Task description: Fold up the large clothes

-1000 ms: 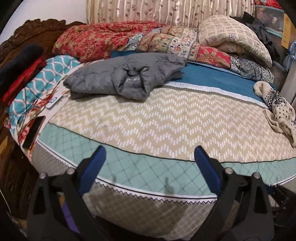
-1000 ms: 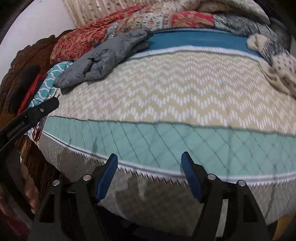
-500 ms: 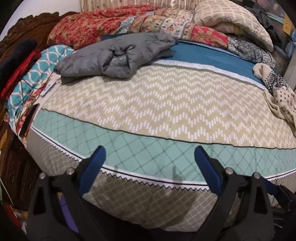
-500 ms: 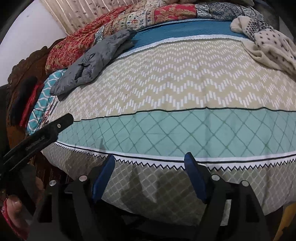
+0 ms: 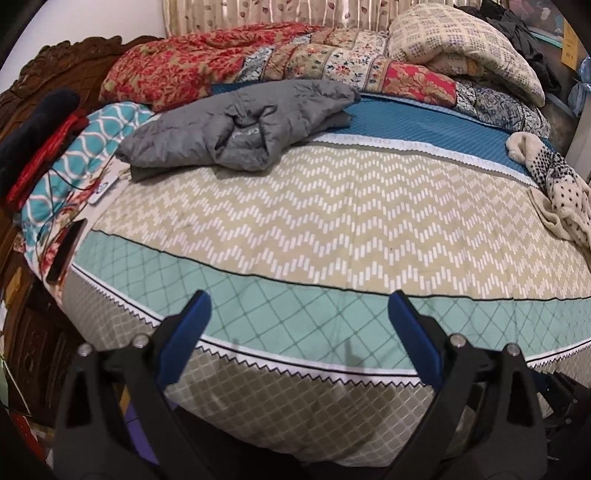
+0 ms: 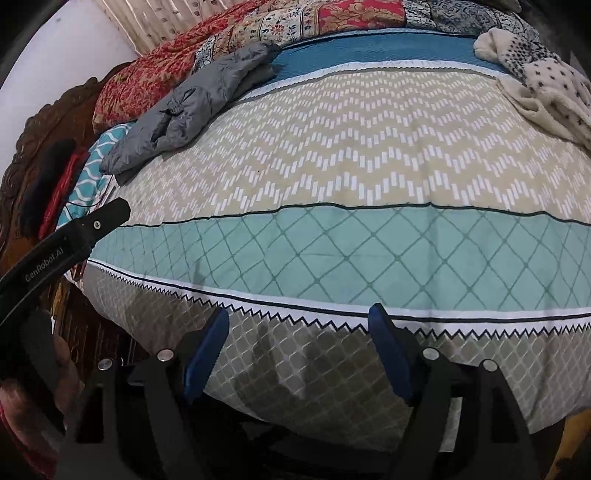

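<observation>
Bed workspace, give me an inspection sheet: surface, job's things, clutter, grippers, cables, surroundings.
Surface: bedspread, middle bare.
Job's things: grey jacket crumpled at the far left; cream spotted garment at the right edge.
Clutter: red floral quilt, cream blanket, teal pillow, phone.
Grippers: left gripper and right gripper open, nothing between the fingers.
Cables: thin black cable across the pillow.
Surroundings: carved headboard, curtain.

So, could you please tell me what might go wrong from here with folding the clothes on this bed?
1. The grey jacket lies bunched at the bed's far side, beside the quilts; open tongs may snag bedding too.
2. The cream sweater sits crumpled at the bed's edge and might slide off.
3. A phone nearby could be knocked.
</observation>
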Demonstrator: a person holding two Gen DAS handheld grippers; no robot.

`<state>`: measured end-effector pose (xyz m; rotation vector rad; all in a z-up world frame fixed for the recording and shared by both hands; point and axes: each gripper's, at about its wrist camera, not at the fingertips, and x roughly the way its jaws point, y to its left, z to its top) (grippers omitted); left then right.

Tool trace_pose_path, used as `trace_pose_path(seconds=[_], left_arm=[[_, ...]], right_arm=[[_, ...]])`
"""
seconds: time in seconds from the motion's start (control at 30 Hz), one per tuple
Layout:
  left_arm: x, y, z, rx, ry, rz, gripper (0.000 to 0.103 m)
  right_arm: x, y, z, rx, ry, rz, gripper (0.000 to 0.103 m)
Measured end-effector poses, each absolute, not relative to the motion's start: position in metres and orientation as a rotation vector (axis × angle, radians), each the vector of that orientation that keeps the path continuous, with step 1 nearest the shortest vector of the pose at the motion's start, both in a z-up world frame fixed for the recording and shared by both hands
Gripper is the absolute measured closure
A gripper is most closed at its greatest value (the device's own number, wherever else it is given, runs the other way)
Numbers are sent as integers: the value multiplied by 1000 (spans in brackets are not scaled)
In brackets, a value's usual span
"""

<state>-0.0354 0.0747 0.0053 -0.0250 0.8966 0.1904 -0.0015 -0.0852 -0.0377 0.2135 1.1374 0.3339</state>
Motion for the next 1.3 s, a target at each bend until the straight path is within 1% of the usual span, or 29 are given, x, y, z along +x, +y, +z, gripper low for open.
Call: trace_pose_path(seconds=[0.47, 0.8, 1.0, 1.3], left_arm=[[-37, 100, 9, -45, 886, 251, 11], [-40, 113, 24, -88, 855, 219, 10], [-43, 117, 30, -112, 845, 221, 6], [-44, 118, 34, -94, 827, 269, 6]], right_arm=[[1, -72, -40, 170, 1156, 355, 23], [3, -66, -43, 160, 1171, 360, 23], [4, -67, -46, 165, 1180, 361, 23], [6, -69, -48, 172, 1186, 363, 23]])
